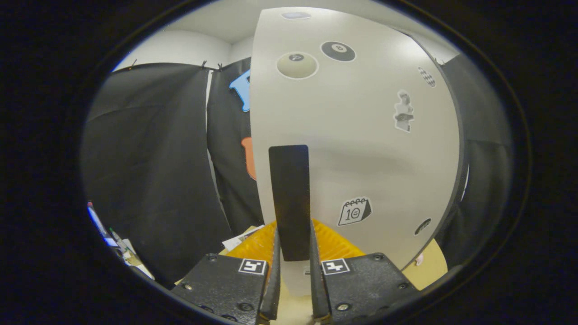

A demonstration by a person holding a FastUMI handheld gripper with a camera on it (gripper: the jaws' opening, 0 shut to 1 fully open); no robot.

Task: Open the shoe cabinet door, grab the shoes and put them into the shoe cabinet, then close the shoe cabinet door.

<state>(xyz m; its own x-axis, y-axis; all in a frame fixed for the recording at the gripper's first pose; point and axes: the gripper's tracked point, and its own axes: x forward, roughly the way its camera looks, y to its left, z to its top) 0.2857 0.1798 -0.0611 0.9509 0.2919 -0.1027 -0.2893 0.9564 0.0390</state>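
A white cabinet door [361, 135] with several stickers stands just ahead of me, swung partly out so its left edge faces me. A tall black handle [290, 198] is fixed near that edge. My gripper [292, 253] has both fingers pressed on the lower end of the handle, one on each side. An orange ribbed surface [334, 243] shows low down behind the fingers, under the door. No shoes are visible.
Black cloth [149, 171] hangs to the left and behind the door. Papers and pens [122, 248] lie low on the left. A tan surface [429, 266] shows under the door's right corner.
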